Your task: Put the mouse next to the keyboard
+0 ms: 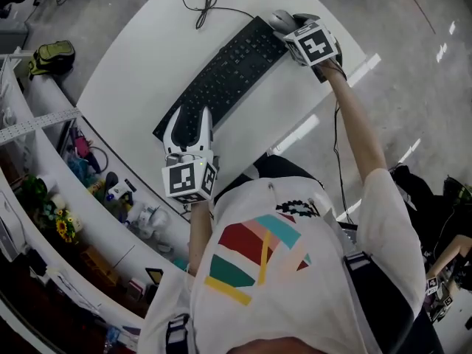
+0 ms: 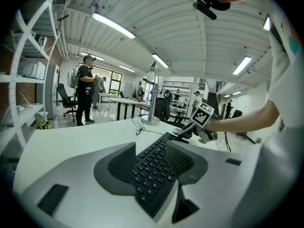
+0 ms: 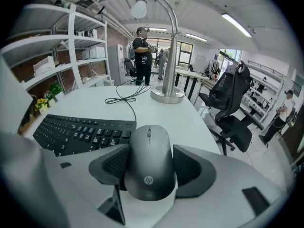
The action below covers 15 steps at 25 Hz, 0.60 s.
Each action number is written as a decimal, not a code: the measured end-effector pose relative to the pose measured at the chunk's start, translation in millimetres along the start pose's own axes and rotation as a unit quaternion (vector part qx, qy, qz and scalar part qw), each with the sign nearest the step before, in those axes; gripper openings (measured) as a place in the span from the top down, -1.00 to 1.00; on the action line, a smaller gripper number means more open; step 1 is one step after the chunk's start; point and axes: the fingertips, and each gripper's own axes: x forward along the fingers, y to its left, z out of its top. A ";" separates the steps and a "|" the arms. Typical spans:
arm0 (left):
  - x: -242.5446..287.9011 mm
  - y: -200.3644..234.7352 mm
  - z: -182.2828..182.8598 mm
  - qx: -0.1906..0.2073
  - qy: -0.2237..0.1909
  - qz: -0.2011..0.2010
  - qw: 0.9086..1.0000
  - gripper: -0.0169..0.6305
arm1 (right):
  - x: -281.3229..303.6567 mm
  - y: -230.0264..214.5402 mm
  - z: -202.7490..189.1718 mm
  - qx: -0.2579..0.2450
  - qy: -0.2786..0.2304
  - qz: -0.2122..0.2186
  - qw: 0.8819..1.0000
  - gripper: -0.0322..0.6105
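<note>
Over the table, the right gripper pinches the mouse just beside the keyboard; the left gripper stands spread.

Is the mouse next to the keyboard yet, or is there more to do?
Nearly. Done: the mouse already sits right beside the end of the keyboard. In hand: the right hand-held gripper is closed on it. Left: let go and pull away. The left hand-held gripper is open, holding nothing.

one keyboard, one mouse, one desk lamp and two hand-held grippers.
</note>
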 end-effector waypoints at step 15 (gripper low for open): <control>4.3 12.7 -8.2 0.000 0.030 0.003 1.000 0.26 | 25.4 -33.4 -7.7 0.072 0.020 0.022 0.997 0.00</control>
